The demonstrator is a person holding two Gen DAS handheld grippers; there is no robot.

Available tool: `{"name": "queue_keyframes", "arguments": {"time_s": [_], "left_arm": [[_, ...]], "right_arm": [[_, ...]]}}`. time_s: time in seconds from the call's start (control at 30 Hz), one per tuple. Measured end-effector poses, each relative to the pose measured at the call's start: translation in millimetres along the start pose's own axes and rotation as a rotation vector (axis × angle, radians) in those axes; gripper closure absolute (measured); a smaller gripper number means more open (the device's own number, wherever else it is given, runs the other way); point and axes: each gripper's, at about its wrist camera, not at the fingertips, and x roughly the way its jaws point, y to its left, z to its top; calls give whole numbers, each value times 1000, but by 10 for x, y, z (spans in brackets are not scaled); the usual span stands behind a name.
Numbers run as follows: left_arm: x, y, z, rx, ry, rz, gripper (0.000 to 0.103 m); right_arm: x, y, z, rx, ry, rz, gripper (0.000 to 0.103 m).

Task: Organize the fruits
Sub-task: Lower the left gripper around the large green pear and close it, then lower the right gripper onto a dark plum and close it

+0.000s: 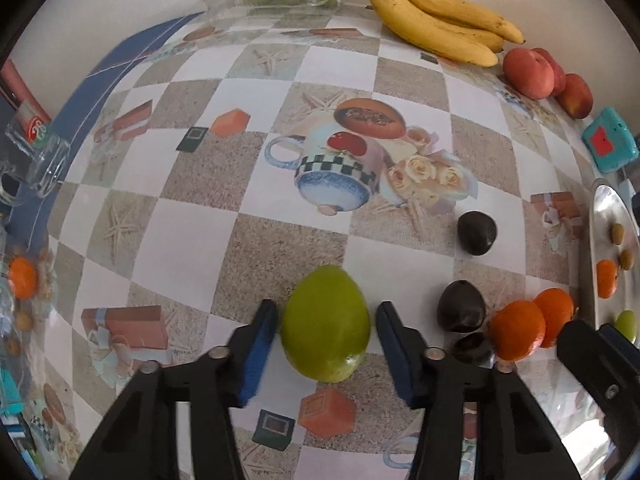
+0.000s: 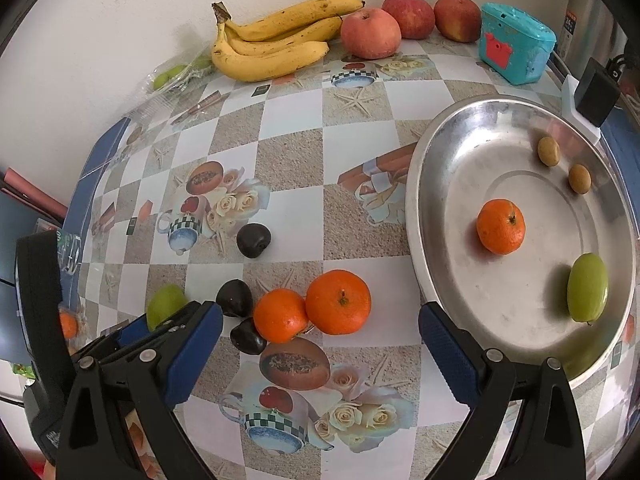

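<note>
Patterned tablecloth (image 1: 192,232), left gripper (image 1: 326,320) agape around green fruit (image 1: 325,322), right gripper (image 2: 320,332) wide, empty.

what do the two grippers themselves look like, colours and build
Both look alike. The left gripper has two matte black plastic arms with triangular cut-outs and round silver pivot pins, ending in jaws faced with blue pads. The right gripper has the same black frame and silver pins; its blue pads show a fine ribbed texture. No cables, markings, sleeves or hands are visible in either view.
</note>
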Motion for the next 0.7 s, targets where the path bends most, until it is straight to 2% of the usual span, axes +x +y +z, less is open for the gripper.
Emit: {"name": "queue_keyframes", "arguments": {"time_s": [0.07, 0.33, 0.63, 0.7], "left_arm": [[-4, -11, 3, 1, -4, -1, 61], [-21, 62, 73, -16, -8, -38, 61], [-29, 281, 409, -62, -47, -138, 61], [-16, 335, 445, -79, -54, -141, 61]], "right_arm": [[7, 11, -3, -5, 3, -2, 5], [42, 27, -8, -16, 16, -17, 5], [109, 89, -3, -44, 28, -49, 5], [113, 125, 14, -55, 26, -51, 5]]}}
